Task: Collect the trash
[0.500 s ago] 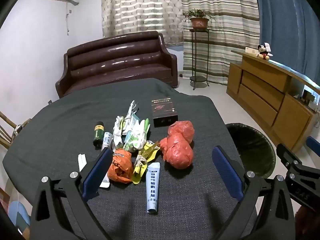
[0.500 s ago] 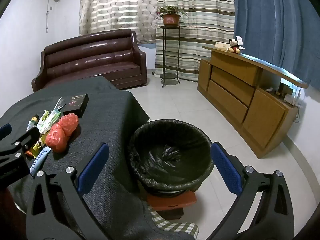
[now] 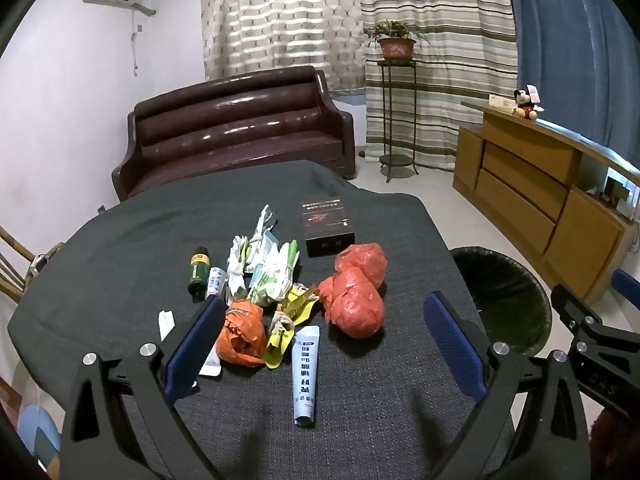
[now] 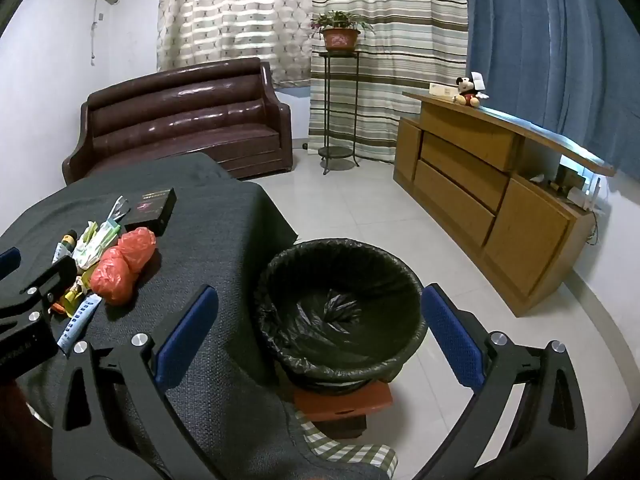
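Note:
Trash lies in a heap on the dark-clothed table (image 3: 120,264): two red plastic bags (image 3: 354,300), a crumpled orange bag (image 3: 240,338), a yellow wrapper (image 3: 290,316), green-and-white wrappers (image 3: 268,272), a blue-white tube (image 3: 306,372), a small green bottle (image 3: 199,270) and a dark box (image 3: 326,224). My left gripper (image 3: 324,300) hangs open just short of the heap, touching nothing. Off the table's right edge stands a black-lined bin (image 4: 280,264). My right gripper (image 4: 320,292) is open above it, with nothing between its fingers.
The bin rests on a low red stool (image 4: 344,400). A brown sofa (image 3: 236,128) stands behind the table. A plant stand (image 3: 396,116) is by the curtains, and a wooden cabinet (image 4: 480,200) lines the right wall. Tiled floor shows between the table and the cabinet.

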